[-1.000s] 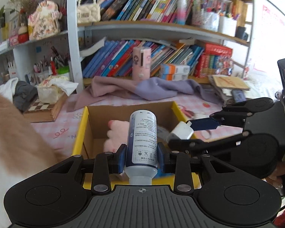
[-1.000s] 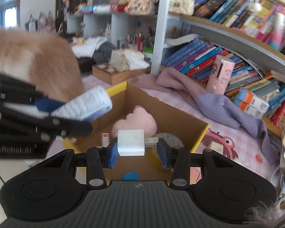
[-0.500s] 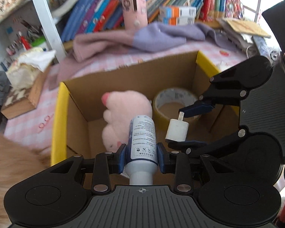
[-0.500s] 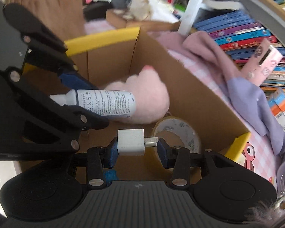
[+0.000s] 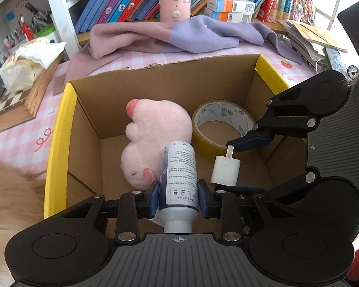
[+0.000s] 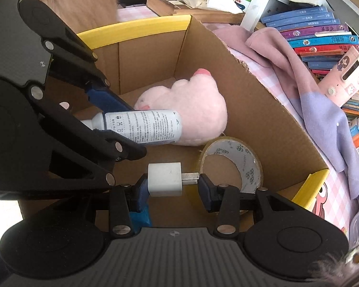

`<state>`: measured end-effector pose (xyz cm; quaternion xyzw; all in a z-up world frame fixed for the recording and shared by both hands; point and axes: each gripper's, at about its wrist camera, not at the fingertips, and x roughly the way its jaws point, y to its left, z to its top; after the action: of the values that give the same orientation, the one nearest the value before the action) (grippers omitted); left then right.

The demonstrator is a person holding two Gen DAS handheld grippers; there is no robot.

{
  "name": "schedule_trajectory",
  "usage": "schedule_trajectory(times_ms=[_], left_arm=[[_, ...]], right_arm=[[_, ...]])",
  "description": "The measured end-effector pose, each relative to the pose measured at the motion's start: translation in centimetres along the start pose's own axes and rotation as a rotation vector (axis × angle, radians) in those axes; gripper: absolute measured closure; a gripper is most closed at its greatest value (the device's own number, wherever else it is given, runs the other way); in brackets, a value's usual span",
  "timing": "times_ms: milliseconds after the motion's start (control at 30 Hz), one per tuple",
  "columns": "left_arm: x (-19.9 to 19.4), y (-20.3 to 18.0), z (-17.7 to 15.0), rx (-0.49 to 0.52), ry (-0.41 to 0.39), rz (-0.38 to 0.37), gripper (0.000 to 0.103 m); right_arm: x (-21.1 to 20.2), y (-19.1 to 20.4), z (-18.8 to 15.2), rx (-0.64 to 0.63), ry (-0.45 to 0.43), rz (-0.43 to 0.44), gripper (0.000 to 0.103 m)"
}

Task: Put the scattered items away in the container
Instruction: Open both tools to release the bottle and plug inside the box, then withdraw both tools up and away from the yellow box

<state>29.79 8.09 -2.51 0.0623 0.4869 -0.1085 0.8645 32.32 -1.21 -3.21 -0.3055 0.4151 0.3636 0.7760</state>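
Where the left wrist view begins, the left gripper (image 5: 178, 199) pinches a white cylindrical spray bottle with a printed label (image 5: 178, 174) between its blue pads, cap toward the camera, body pointing forward and down into the box. Just right of it, the right gripper (image 5: 232, 167) clamps a small white plastic plug adapter (image 5: 225, 170) end to end: one pad on the metal prong, the other on the flat base. Right wrist view confirms both grips: right gripper (image 6: 172, 184) pressed on the adapter (image 6: 164, 179), left gripper (image 6: 118, 122) on the bottle (image 6: 143, 126).

Both held items hang above the floor of the open brown cardboard box with yellow-edged flaps (image 5: 59, 129), not resting on it.

Beyond the bottle's far end: pink plush toy (image 5: 155, 131) lying on the box floor. Ahead of the right gripper: roll of clear yellowish packing tape (image 5: 223, 122), tilted, just beside the plush.

Past the far box wall: crumpled pink and lilac fleece cloth (image 5: 179, 35) on a pink checked tablecloth (image 5: 19, 141). Farthest: shelf of leaning books (image 5: 131, 2).
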Motion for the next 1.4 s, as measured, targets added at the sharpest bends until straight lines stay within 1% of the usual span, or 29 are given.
schedule_trajectory(times_ms=[33, 67, 100, 167, 200, 233, 267, 467, 600, 667, 733, 767, 900, 1100, 1200, 1267, 1333, 1400], left_arm=[[-0.1, -0.1, 0.0, -0.002, -0.010, 0.007, 0.070], [-0.4, -0.1, 0.0, -0.004, -0.027, 0.014, 0.069], [-0.7, -0.1, 0.0, -0.008, -0.044, 0.016, 0.067], [-1.5, 0.0, 0.0, -0.018, -0.085, 0.034, 0.061], [-2.1, 0.0, -0.1, -0.021, -0.110, 0.050, 0.054], [-2.8, 0.0, -0.2, -0.023, -0.137, 0.062, 0.052], [-3.5, -0.1, -0.3, -0.026, -0.165, 0.071, 0.052], [-7.9, -1.0, -1.0, -0.070, -0.305, 0.085, 0.051], [-10.9, -1.9, -2.0, -0.121, -0.397, 0.097, 0.041], [-12.3, -2.3, -2.8, -0.142, -0.443, 0.105, 0.039], [-13.7, -2.7, -3.9, -0.153, -0.480, 0.117, 0.034], [-14.3, -2.9, -4.4, -0.155, -0.495, 0.127, 0.034], [-16.2, -3.6, -6.7, -0.171, -0.520, 0.150, 0.034], [-17.7, -4.6, -10.1, -0.197, -0.528, 0.150, 0.033], [-18.2, -5.2, -11.8, -0.230, -0.544, 0.138, 0.028], [-18.6, -5.8, -12.8, -0.244, -0.559, 0.136, 0.027], [-19.0, -6.6, -13.9, -0.230, -0.565, 0.155, 0.022], [-19.2, -7.4, -14.8, -0.207, -0.565, 0.185, 0.022]], right_arm=[[-0.1, 0.0, 0.0, 0.001, -0.006, 0.001, 0.061], [-0.3, 0.0, 0.1, 0.005, -0.019, 0.004, 0.058], [-0.4, -0.1, 0.1, 0.010, -0.035, 0.005, 0.049], [-1.1, -0.2, -0.1, 0.026, -0.090, -0.012, 0.047], [-1.6, -0.3, -0.2, 0.036, -0.117, -0.020, 0.045], [-2.1, -0.3, -0.3, 0.052, -0.140, -0.022, 0.043], [-2.7, -0.4, -0.4, 0.071, -0.164, -0.022, 0.042], [-6.9, -0.1, -0.9, 0.135, -0.288, -0.057, 0.042], [-10.0, 0.7, -1.6, 0.165, -0.360, -0.083, 0.041], [-11.6, 1.1, -2.3, 0.182, -0.392, -0.100, 0.039], [-13.1, 1.5, -3.2, 0.208, -0.421, -0.120, 0.037], [-13.7, 1.7, -3.6, 0.220, -0.430, -0.127, 0.037], [-15.9, 2.8, -5.6, 0.257, -0.449, -0.155, 0.037], [-17.9, 5.1, -8.4, 0.305, -0.460, -0.184, 0.037], [-18.8, 6.3, -9.9, 0.337, -0.470, -0.203, 0.036], [-19.3, 7.1, -10.9, 0.369, -0.480, -0.220, 0.035], [-19.9, 7.9, -12.0, 0.398, -0.492, -0.246, 0.034], [-20.4, 8.8, -13.1, 0.415, -0.507, -0.283, 0.031]])
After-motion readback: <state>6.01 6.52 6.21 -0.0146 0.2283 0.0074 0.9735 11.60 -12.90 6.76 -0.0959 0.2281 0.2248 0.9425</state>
